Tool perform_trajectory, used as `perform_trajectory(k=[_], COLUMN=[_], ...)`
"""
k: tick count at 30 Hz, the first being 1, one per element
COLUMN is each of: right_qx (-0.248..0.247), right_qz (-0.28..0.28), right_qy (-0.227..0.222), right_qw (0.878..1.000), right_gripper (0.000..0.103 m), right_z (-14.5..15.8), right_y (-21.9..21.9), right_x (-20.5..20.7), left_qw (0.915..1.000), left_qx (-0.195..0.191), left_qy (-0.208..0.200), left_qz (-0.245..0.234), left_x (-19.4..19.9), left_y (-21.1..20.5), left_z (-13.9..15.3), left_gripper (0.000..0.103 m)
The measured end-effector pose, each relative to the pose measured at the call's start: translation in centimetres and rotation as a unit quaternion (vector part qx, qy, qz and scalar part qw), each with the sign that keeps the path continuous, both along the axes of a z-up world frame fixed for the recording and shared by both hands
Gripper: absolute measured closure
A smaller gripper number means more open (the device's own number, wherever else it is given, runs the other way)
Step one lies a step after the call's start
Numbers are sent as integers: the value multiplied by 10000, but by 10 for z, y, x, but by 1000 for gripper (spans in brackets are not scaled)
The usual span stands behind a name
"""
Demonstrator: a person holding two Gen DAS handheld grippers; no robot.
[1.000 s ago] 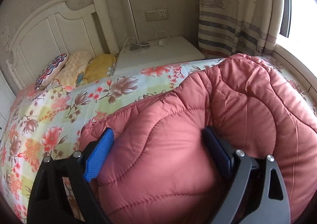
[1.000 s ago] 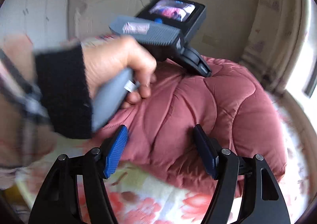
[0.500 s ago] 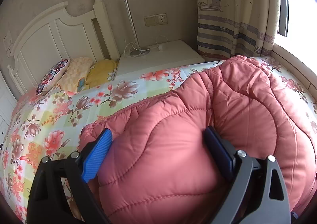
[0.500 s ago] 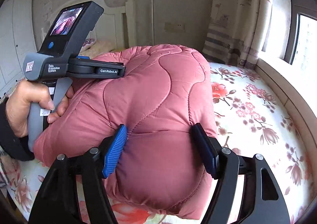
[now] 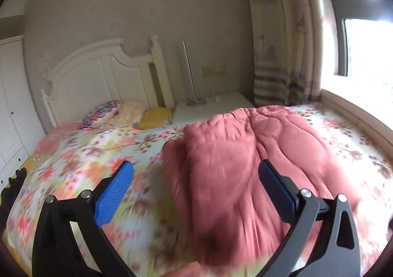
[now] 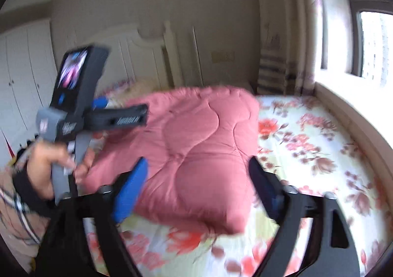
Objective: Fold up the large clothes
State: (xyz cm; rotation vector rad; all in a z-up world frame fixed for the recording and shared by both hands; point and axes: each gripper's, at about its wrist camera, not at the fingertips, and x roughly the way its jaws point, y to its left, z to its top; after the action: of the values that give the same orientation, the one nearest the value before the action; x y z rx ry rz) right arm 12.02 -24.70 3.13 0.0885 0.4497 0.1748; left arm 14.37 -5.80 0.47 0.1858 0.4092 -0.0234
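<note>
A large pink quilted garment [image 5: 245,166] lies in a folded bundle on the floral bed [image 5: 81,171]. It also shows in the right wrist view [image 6: 196,149], bulky and roughly square. My left gripper [image 5: 196,183] is open and empty, held above the garment's near end. My right gripper [image 6: 196,188] is open and empty, its fingers either side of the garment's near edge without closing on it. The left gripper's body [image 6: 81,110] and the hand holding it show at the left in the right wrist view. Both views are blurred.
A white headboard [image 5: 103,75] and several pillows [image 5: 127,115] are at the far end of the bed. A white nightstand [image 5: 213,105] with a lamp stands beside it. A curtain [image 5: 282,56] and window ledge [image 6: 348,110] run along the right. White wardrobes [image 6: 22,80] stand left.
Both grippers have pulled up and back from the garment, which now lies lower and flatter on the bed. The left gripper no longer straddles the padded bundle.
</note>
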Motion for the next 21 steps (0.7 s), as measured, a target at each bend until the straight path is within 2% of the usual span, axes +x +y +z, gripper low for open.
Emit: perform_trajectory(k=[3,5,8,14,21], right_qx=[-110,-251,-399,-248,-658], right_qz=[69,52,-57,28,58], right_qy=[-232,-276,-352,-347,-372], right_qw=[9996,9993,9986,9991,9971], right_gripper=[14,4,4,4,4], right_z=[7,6,3,0,-8], right_y=[-1,0,1,10,27], right_x=[-37,-56,-73,-77,-81], left_qw=[9999,9998,9992,9984,9986], left_qx=[-73,-108,-223,-372,-392], left_qy=[-79,-143,-257,-293,-110], left_qz=[33,118,205,311,325], left_x=[-48,-68,-90,-107,-103], left_y=[8,11,12,16,16], left_z=[-5,-8,-12,-20,-31], left_gripper=[2,2,2,2,2])
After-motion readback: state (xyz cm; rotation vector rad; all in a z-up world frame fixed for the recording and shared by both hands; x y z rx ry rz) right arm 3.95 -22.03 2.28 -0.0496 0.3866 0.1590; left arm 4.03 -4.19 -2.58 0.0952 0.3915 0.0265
